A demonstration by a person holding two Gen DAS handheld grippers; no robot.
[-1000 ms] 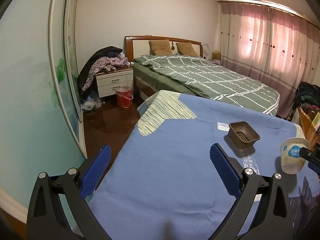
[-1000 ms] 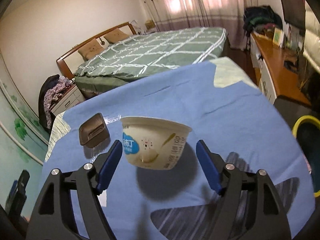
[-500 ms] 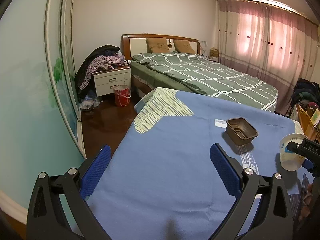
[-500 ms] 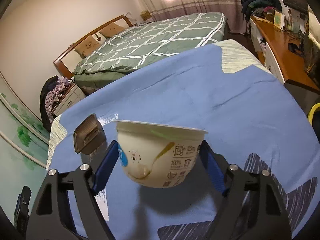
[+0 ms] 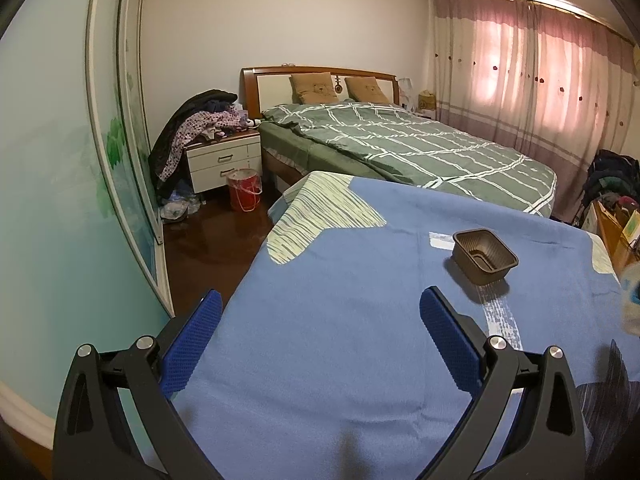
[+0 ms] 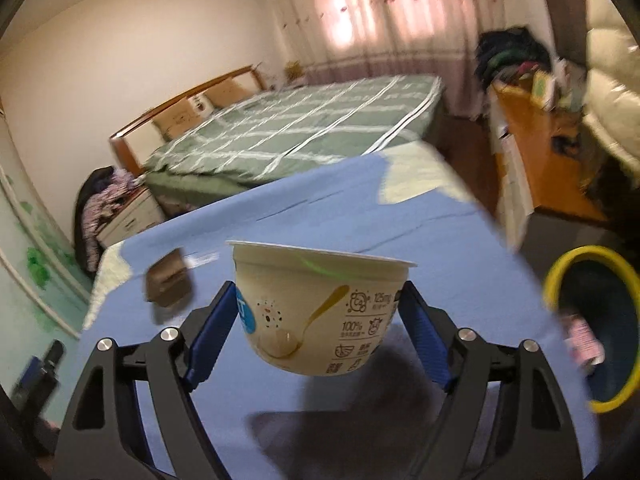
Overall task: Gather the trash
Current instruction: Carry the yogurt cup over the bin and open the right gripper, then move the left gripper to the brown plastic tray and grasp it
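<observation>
Right tongs: I grip the pudding cup, lifted.
Left tongs: released over blue bench.
Right view only: yellow-rimmed bin past bench edge.

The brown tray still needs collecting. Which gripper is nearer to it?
Left. The left gripper hangs open just short of the brown tray; the right gripper, holding the cup, is farther.

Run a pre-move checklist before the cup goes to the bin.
1. Right gripper clamped on the pudding cup: ok.
2. Cup lifted off the blue cloth: ok, shadow beneath.
3. Cup upright: ok.
4. Yellow-rimmed bin in view on the right, mouth open: ok.
5. Left gripper open and empty: ok.
6. Brown tray still on the cloth: not ok.
</observation>
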